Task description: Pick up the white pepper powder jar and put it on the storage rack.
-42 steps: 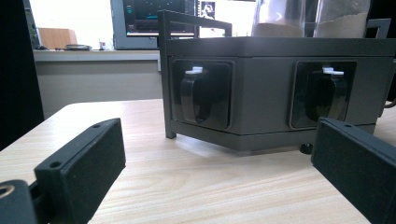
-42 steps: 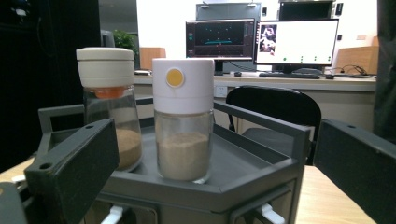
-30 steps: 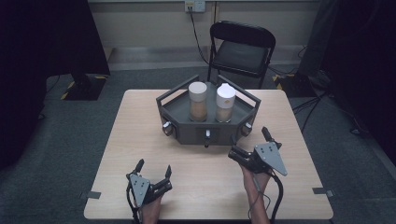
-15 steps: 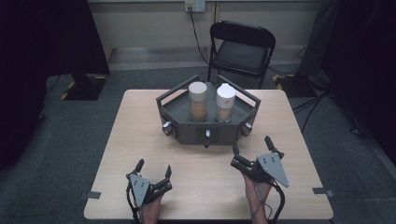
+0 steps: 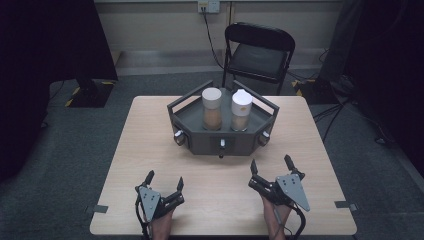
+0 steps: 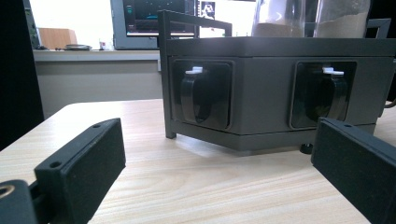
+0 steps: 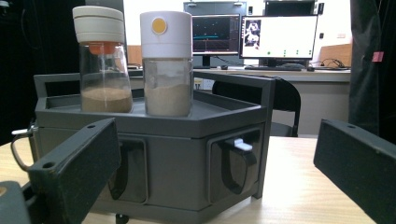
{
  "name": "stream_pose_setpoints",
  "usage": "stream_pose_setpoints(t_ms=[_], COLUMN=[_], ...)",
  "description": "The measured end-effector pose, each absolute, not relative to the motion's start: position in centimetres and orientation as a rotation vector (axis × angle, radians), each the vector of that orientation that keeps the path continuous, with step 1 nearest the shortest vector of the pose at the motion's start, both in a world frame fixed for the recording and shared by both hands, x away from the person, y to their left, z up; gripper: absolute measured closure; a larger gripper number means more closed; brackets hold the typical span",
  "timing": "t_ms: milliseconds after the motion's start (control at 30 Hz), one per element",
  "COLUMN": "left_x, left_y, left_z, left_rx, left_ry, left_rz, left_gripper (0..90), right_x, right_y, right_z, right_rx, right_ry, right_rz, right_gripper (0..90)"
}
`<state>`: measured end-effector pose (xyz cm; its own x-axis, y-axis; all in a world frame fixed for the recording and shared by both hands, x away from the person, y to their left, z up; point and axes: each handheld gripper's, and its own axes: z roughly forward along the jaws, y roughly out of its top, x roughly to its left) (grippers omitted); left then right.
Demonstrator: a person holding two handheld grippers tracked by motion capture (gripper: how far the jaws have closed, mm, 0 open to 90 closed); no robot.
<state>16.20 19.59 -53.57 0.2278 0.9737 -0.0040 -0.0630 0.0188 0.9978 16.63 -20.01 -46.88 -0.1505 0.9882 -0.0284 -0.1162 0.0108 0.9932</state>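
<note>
A dark grey six-sided stand (image 5: 222, 139) sits at the middle of the wooden table (image 5: 145, 135), with small knobs on its front faces. On top stand two clear jars of brown powder: one with a beige lid (image 5: 212, 107) on the left, one with a white lid (image 5: 241, 110) on the right. My left gripper (image 5: 165, 180) rests open near the front edge, left of centre. My right gripper (image 5: 271, 164) is open too, in front of the stand's right side. The left gripper view shows black handles (image 6: 201, 95) set in the stand's faces. Both jars (image 7: 103, 60) (image 7: 166, 65) appear in the right gripper view.
A black folding chair (image 5: 260, 50) stands behind the table's far edge. A cable hangs from a wall outlet (image 5: 208, 6) behind it. Monitors (image 7: 275, 35) on a desk show in the background of the right gripper view. Bare tabletop lies between the grippers and the stand.
My right gripper has drawn back a little toward the front edge and turned to face the stand squarely. The left gripper and the jars have not moved.
</note>
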Motion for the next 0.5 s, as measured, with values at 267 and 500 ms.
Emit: stream_pose_setpoints(t_ms=[267,500], left_x=[16.2,16.2], left_y=[19.6,19.6], left_z=[-53.6,-53.6], left_rx=[1.253,1.253], left_ry=[0.999,0.999], left_rz=[1.061,1.061], left_gripper=[2.4,2.4], right_x=[16.1,15.6], right_y=[-20.1,-20.2], right_z=[-48.0,-48.9], right_rx=[1.062,1.068], right_ry=[1.254,1.256], right_rz=[1.344,1.332], right_gripper=[0.0,0.0])
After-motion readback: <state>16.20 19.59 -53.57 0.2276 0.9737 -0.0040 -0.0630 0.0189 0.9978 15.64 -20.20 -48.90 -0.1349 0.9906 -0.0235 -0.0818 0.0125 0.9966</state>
